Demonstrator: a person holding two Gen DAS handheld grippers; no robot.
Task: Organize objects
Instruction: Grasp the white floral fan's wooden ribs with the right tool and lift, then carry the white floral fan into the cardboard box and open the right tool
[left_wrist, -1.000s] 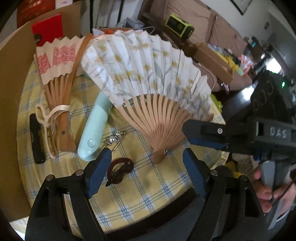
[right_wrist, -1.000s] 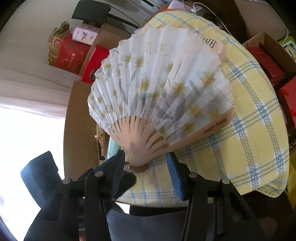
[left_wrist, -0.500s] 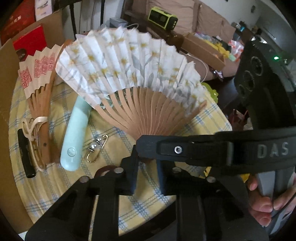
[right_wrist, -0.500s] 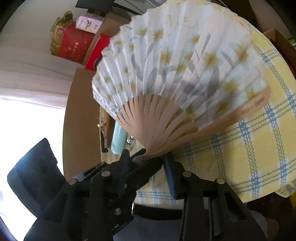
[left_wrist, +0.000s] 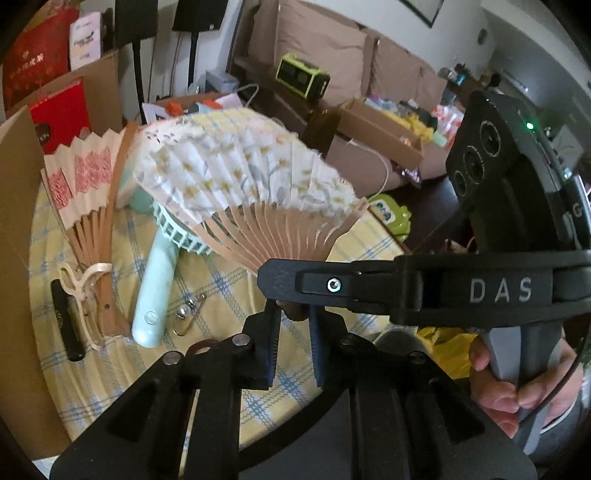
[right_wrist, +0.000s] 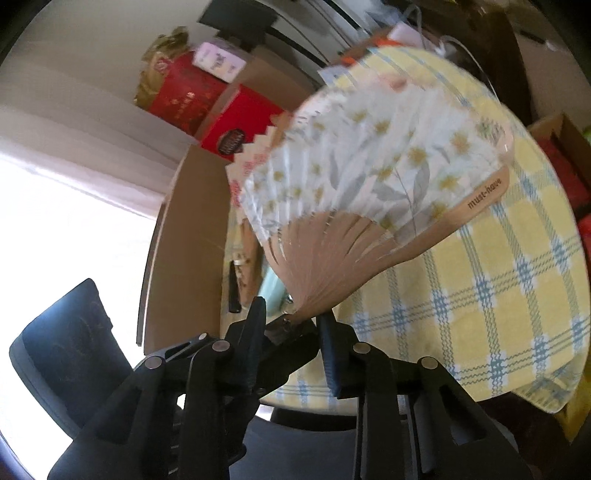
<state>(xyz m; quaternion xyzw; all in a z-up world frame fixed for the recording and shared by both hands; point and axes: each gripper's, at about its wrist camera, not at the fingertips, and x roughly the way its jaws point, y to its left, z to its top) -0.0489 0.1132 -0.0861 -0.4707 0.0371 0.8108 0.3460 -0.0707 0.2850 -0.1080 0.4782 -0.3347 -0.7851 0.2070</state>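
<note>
white floral fan (left_wrist: 236, 173), yellow-blue plaid tablecloth (right_wrist: 498, 295), mint handheld fan (left_wrist: 155, 291)

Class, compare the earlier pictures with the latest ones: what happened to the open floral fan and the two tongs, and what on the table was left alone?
The left tongs closed on the pivot end of the floral folding fan; the right tongs, jaws closing, straddle the same end. The fan rose off the yellow checked tablecloth, uncovering the mint handheld fan. The red-printed fan, metal clip and black stick stayed put.
</note>
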